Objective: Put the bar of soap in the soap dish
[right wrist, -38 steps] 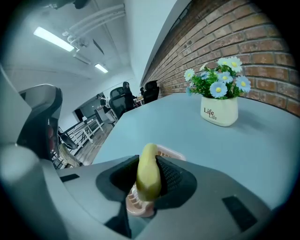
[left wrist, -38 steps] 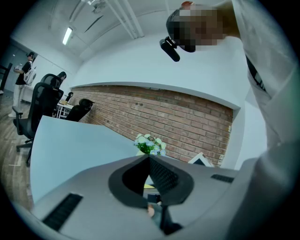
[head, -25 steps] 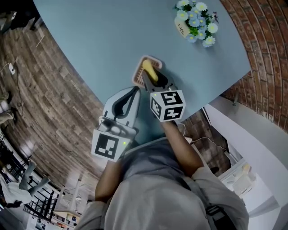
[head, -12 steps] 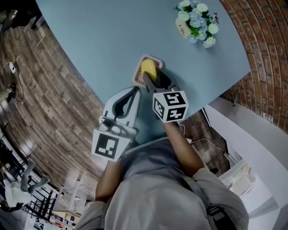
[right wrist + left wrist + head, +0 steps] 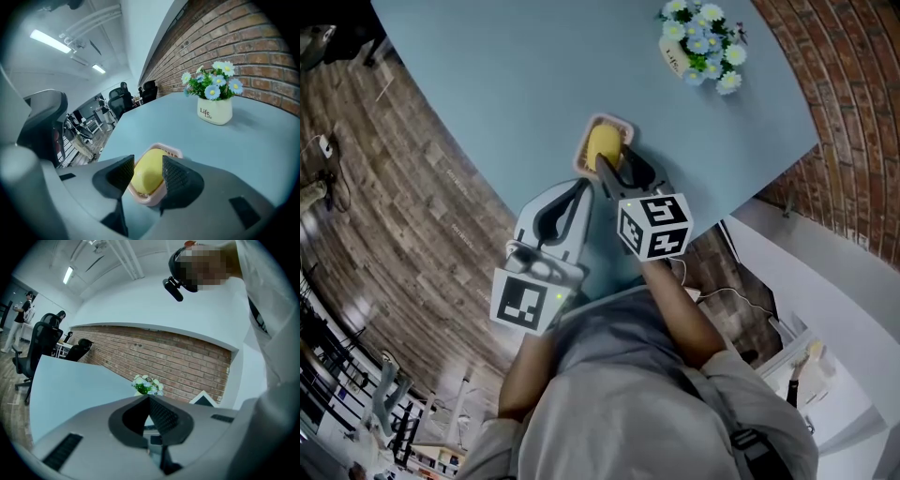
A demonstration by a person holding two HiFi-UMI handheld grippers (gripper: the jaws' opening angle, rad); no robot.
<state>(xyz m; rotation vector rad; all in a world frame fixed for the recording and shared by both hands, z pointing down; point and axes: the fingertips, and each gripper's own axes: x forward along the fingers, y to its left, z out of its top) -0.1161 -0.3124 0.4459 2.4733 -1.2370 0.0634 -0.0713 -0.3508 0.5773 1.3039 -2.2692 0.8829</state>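
The yellow bar of soap (image 5: 602,142) (image 5: 147,174) lies in the pink soap dish (image 5: 620,122) (image 5: 171,150) on the blue table (image 5: 506,84). My right gripper (image 5: 615,166) (image 5: 147,161) reaches down to the dish, its jaws opening on either side of the soap. The soap sits between the pads, which no longer pinch it. My left gripper (image 5: 580,186) (image 5: 149,398) hovers over the table's near edge, just left of the dish, shut and empty.
A white pot of blue and white flowers (image 5: 694,47) (image 5: 214,110) stands at the table's far right, near the brick wall (image 5: 853,112). The table's edge runs diagonally, with wooden floor (image 5: 384,187) to the left. Office chairs stand in the background.
The right jaws have spread apart from the soap, which now rests in the dish. The left gripper has stayed where it was.
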